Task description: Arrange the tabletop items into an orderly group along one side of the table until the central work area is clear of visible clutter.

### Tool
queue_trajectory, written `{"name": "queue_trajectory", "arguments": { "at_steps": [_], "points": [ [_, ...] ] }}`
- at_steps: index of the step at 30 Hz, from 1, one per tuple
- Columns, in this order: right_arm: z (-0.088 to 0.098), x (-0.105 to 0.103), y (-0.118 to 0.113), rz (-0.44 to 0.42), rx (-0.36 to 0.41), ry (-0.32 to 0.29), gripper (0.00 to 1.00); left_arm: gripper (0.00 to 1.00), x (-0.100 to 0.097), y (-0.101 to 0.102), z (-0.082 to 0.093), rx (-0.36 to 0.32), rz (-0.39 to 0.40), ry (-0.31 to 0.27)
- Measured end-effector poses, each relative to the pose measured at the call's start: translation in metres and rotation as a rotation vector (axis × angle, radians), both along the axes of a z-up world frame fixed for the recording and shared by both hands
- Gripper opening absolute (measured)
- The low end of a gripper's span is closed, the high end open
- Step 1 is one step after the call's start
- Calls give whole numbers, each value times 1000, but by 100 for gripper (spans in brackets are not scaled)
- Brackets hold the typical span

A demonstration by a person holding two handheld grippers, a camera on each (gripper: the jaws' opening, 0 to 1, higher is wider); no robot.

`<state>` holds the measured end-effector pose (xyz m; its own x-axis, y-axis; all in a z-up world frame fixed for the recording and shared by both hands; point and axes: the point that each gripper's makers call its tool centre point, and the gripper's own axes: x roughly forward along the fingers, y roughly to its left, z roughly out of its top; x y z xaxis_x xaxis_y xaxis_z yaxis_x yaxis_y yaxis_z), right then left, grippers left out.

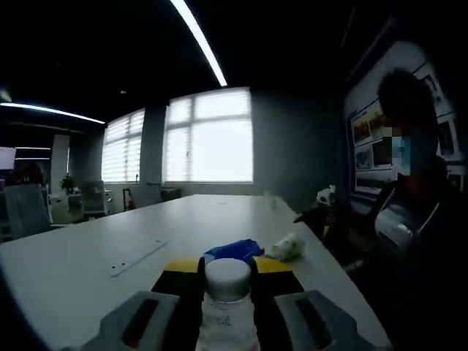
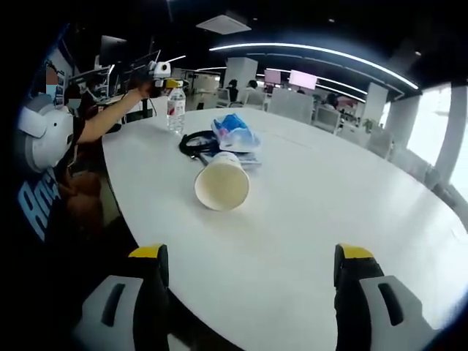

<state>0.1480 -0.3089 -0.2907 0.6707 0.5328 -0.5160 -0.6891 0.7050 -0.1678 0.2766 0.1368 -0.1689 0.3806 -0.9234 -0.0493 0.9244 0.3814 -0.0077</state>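
1. Gripping the bottle point(image 1: 227, 307) — the left claw point(image 1: 227, 322) has its jaws on either side of the clear body, white cap between them, though I cannot tell for certain that they press on it.
2. Just past the cap in the left gripper view lie a yellow-and-black patch, likely that claw's own jaw tips, then a blue packet point(image 1: 234, 251) and a crumpled white wrapper point(image 1: 287, 247) beside it, on the white desk point(image 1: 95, 256).
3. A flat grey plate point(image 1: 135, 257) sits in the desk top to the left of these; bright windows point(image 1: 208, 139) stand at the far end of the room.
4. A person point(image 1: 417, 219) in dark clothes sits at the right edge of that view.
5. The right claw point(image 2: 248, 292) is spread wide — nothing between its yellow-tipped jaws, bare desk point(image 2: 329, 212) under it.
6. Ahead of it in the right gripper view a paper cup point(image 2: 221, 183) lies on its side, mouth facing the camera.
7. Behind the cup are a coil of black cable point(image 2: 196, 142) and the blue packet point(image 2: 232, 131), close together.
8. Further off the bottle point(image 2: 175, 108) stands upright near the desk's far-left edge, with the left claw point(image 2: 157, 73) by its top.
9. Chairs and monitors fill the office beyond.
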Motion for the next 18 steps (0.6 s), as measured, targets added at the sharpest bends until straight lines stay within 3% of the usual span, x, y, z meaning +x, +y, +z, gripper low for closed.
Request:
{"name": "queue_trajectory", "arguments": {
  "at_steps": [7,18],
  "points": [
    [-2,-1,-1,-3,-2,2,90,22,-2,-1,1,-10,-29,-6],
    [-3,-1,-1,-3,4,6,90,21,5,3,4,9,-5,-21]
  ]
}}
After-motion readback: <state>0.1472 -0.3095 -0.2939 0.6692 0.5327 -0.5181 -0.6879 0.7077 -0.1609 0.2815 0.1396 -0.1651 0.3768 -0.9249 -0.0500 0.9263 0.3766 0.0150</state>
